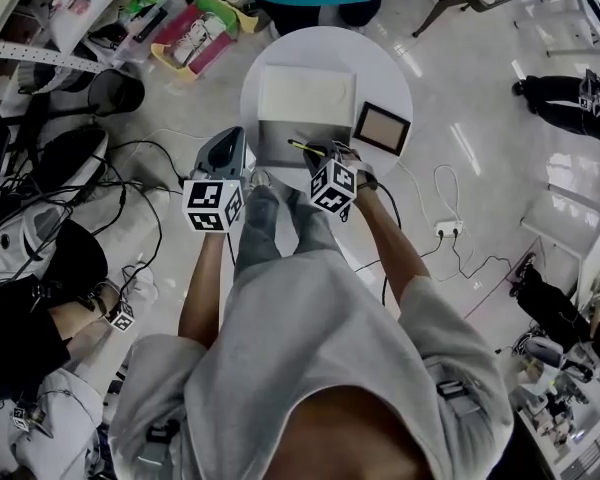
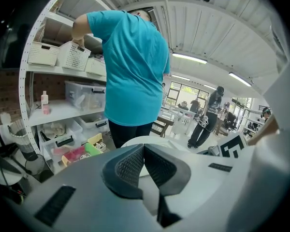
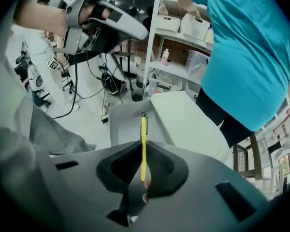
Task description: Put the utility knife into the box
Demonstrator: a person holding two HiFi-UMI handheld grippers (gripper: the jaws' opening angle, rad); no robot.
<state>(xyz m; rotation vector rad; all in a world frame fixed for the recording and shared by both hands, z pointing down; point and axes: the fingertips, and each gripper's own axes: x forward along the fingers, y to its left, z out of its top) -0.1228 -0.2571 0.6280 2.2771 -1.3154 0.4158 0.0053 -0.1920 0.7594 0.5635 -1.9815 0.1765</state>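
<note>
R gripper (image 3: 143, 148) is pinched tight on the yellow utility knife (image 3: 143, 125). It grips the knife edge-on near its back end, and most of the body sticks out fwd past the jaws. In the head view the knife hangs over the near part of the open grey box (image 1: 278, 144). The box's white lid (image 1: 307, 90) is laid back behind it on the round white counter (image 1: 385, 68). Can't tell if the knife tip touches the box floor yet.

L gripper (image 2: 144, 149) has its jaws pressed together w/ nothing between them. It's held off the counter's near-left edge, so nothing steadies the box.

Risks, as I judge them:
- The grip is thin and far back, so the knife could pivot or slip in the pads and drop nose-first.
- Letting go too early or too near the front wall could leave it on the rim or the counter.
- Pushing down or fwd could slide the box towards the dark-framed panel (image 1: 383, 128) just beside it.
- A person in a teal shirt (image 2: 130, 71) stands close behind the counter, so a bump is possible.
</note>
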